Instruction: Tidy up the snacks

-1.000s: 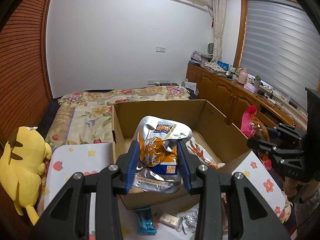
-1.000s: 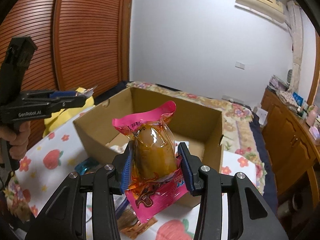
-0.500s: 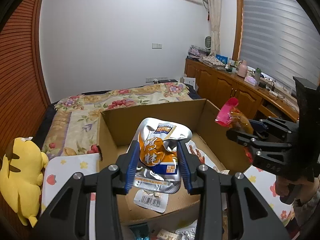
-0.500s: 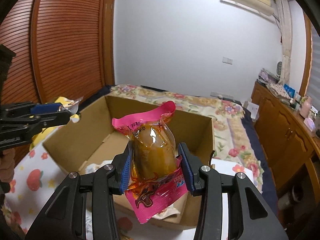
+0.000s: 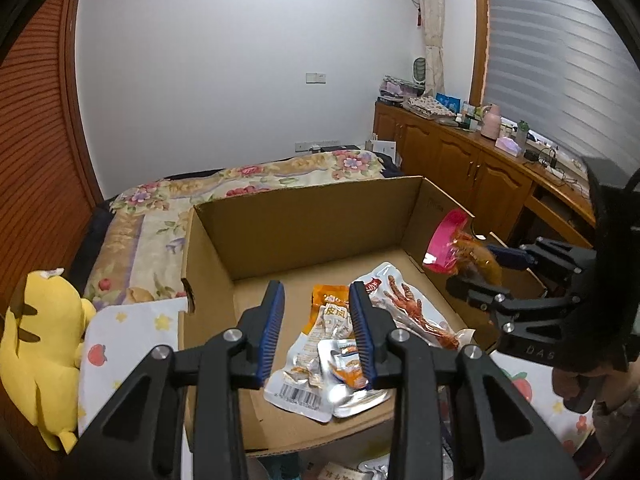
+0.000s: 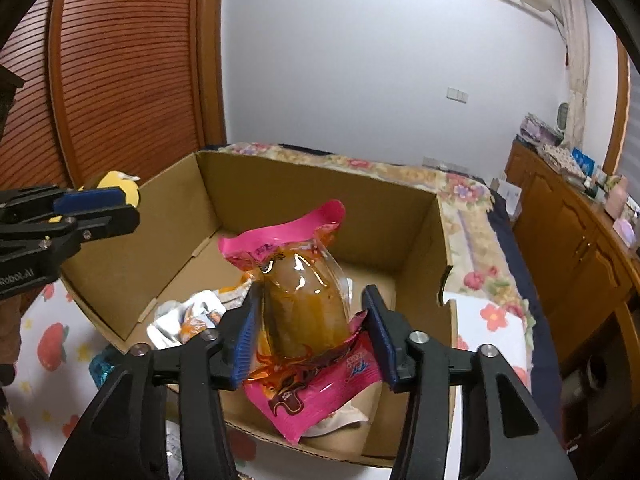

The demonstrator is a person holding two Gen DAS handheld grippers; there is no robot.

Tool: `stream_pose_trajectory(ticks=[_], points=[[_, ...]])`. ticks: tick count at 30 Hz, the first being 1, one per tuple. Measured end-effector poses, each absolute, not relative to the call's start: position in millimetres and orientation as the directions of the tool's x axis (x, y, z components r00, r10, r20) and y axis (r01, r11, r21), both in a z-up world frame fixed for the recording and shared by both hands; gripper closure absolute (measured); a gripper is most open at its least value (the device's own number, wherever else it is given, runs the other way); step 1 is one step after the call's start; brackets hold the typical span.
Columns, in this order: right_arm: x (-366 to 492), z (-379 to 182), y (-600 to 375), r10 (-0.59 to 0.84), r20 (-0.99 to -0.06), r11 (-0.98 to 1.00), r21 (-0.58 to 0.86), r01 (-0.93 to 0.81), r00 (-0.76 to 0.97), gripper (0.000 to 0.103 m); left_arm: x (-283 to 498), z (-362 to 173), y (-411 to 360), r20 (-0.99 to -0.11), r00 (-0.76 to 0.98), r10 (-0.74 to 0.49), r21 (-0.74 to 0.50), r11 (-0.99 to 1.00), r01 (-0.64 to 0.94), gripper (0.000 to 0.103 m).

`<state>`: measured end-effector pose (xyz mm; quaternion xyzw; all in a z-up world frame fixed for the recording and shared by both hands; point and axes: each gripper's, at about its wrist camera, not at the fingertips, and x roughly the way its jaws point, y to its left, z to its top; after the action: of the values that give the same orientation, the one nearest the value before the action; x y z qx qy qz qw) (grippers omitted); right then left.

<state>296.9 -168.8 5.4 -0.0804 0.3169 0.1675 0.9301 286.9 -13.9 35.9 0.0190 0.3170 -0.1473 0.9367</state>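
A brown cardboard box (image 5: 304, 220) w/ plain flat walls sits on a worktop (image 5: 120, 332) w/ a fruit-print cloth. Inside lie 3 crinkly packs: a shiny silver-orange one (image 5: 340, 372), an orange one (image 5: 330, 312) & a clear one w/ red chicken feet (image 5: 412, 304). The left gripper (image 5: 316, 334) hangs over them, blue ribbed pads part open, nothing between; its jaws just closed a bit. The right gripper (image 6: 310, 330) has just been opening: a smooth, see-thru pink-topped pack (image 6: 302, 300) w/ a brown lump stands between the pads, touching the left pad only, over the box. 1 fuzzy yellow plush toy (image 5: 38, 340) sits beside the box.
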Motion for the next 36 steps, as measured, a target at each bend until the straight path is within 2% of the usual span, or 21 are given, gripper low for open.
stream_pose_trajectory(ticks=[2,4,6,14,16,18,28,36], points=[[296.7,2.2,-169.6,0.272,-0.624,0.931,-0.022,-0.365,0.732,0.046,285.4,34.7,-12.3,-0.602,0.753,-0.264,-0.055,0.955,0.292,0.069],[295.3,0.3,-170.1,0.277,-0.625,0.93,-0.017,-0.367,0.73,0.044,281.6,35.7,-13.1,-0.598,0.758,-0.26,-0.039,0.954,0.297,0.062],[293.7,-0.7,-170.4,0.281,-0.623,0.93,-0.01,-0.367,0.73,0.04,277.7,37.9,-14.0,-0.587,0.764,-0.268,-0.037,0.951,0.306,0.05],[281.0,11.4,-167.4,0.321,-0.583,0.924,0.02,-0.382,0.747,0.035,260.7,46.7,-11.1,-0.562,0.779,-0.28,-0.04,0.949,0.312,0.044],[274.6,17.7,-168.0,0.338,-0.57,0.921,0.038,-0.387,0.749,0.035,255.5,48.0,-9.0,-0.552,0.788,-0.274,-0.032,0.951,0.309,0.038],[265.9,23.9,-169.0,0.351,-0.556,0.919,0.051,-0.391,0.753,0.035,247.7,50.3,-8.8,-0.532,0.802,-0.271,-0.023,0.952,0.306,0.024],[201.0,32.8,-180.0,0.406,-0.482,0.902,0.071,-0.427,0.776,0.033,200.7,41.7,1.7,-0.493,0.811,-0.315,-0.067,0.943,0.326,0.023],[175.0,17.5,-186.0,0.387,-0.495,0.909,0.064,-0.411,0.778,0.033,176.3,24.8,5.5,-0.495,0.819,-0.291,-0.052,0.95,0.307,0.02]])
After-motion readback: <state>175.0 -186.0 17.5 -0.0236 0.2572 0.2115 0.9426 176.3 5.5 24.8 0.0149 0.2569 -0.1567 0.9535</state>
